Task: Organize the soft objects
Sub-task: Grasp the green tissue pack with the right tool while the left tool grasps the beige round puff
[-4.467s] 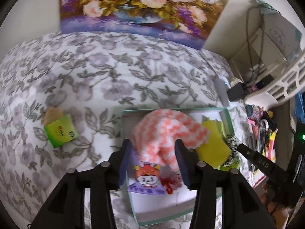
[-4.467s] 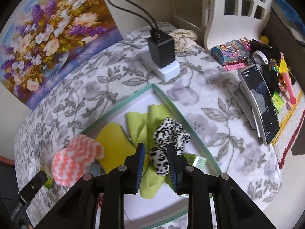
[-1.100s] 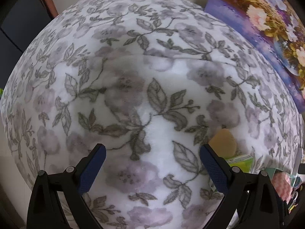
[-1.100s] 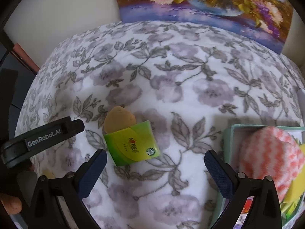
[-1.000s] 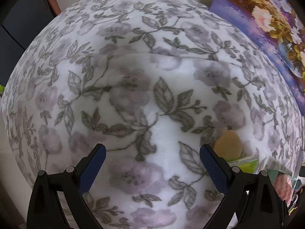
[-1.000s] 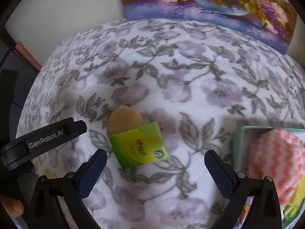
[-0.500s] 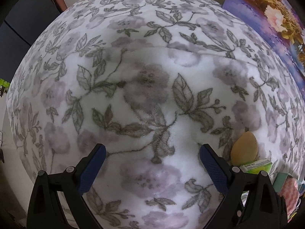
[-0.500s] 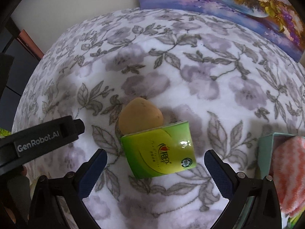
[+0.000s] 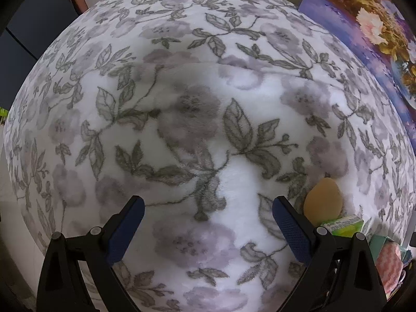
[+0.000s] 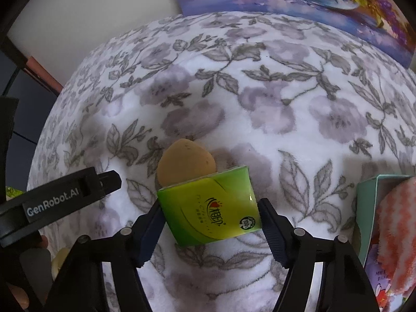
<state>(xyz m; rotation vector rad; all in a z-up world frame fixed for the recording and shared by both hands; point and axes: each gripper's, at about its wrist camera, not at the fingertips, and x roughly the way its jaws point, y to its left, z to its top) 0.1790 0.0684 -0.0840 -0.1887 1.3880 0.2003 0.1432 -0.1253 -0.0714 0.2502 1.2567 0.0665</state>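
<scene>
Green and glossy, the tissue pack (image 10: 210, 209) lies flat on the floral fleece cover (image 10: 260, 98) of the tabletop, and the right claw (image 10: 209, 230) straddles it with jaws spread wide, 1 blue pad at each side of the pack and seemingly just shy of touching it. A tan egg-shaped sponge (image 10: 186, 161) rests against the pack's far edge. Toward the right edge of the tabletop sits a mint-green box (image 10: 364, 195) with an orange-and-white striped cloth (image 10: 395, 234) bundled inside. The left claw (image 9: 206, 230) hangs wide open over bare fleece, holding nothing, with the sponge (image 9: 322, 200) and pack (image 9: 343, 225) just beyond its right finger. A flower painting (image 10: 299, 0) leans at the far edge.
</scene>
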